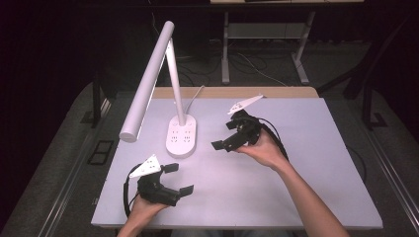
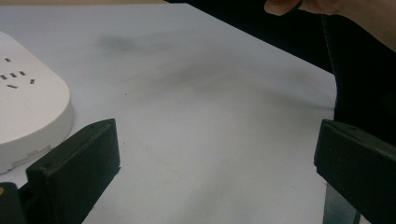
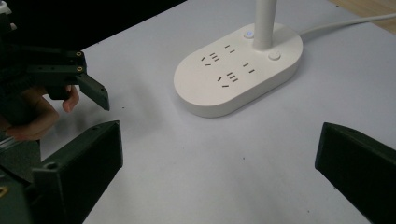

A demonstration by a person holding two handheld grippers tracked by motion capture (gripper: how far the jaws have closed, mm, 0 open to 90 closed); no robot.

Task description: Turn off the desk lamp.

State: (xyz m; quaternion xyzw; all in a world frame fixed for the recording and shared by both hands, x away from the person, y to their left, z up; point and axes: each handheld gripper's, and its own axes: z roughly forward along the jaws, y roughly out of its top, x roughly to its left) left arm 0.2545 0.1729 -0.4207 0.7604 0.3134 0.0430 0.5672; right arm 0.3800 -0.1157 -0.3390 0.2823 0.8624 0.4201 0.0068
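While both hands are hovering over the desk (image 1: 306, 163), the scene is reading like this:

Left claw (image 1: 178, 178): sitting near-left of desk, w/ jaws spread wide, released, gripping nothing. Grey three-cornered plate on top is catching the light. Left gripper view (image 2: 215, 177): jaws are standing far apart w/ bare desk between them.

Right claw (image 1: 223, 136): hanging mid-desk, just right of the lamp base, jaws pointing left toward it, released, nothing between them. Right gripper view (image 3: 219, 172): jaws are gaping wide over bare desk, base lying beyond them, not touching.

Lamp (image 1: 148, 81): white desk lamp, standing left of centre toward the far side. Long tube head is slanting down toward near-left; thin upright stem is rising from the base.

Lamp base (image 1: 181, 136): white oval w/ socket slots on top, lying flat on desk, between the 2 claws but nearer the right one. Right gripper view (image 3: 238, 70): stem is rising at far end, w/ 2 small round buttons beside it. Left gripper view: its edge (image 2: 28, 112) is peeking in at left, just beside the left jaw, apart from it.

Cord (image 3: 345, 22): white, running off the base toward far side of desk.

Right hand (image 1: 267, 150): wrapping round the right claw's body, forearm coming in from near-right.

Left hand (image 1: 143, 205): holding the left claw from the near edge.
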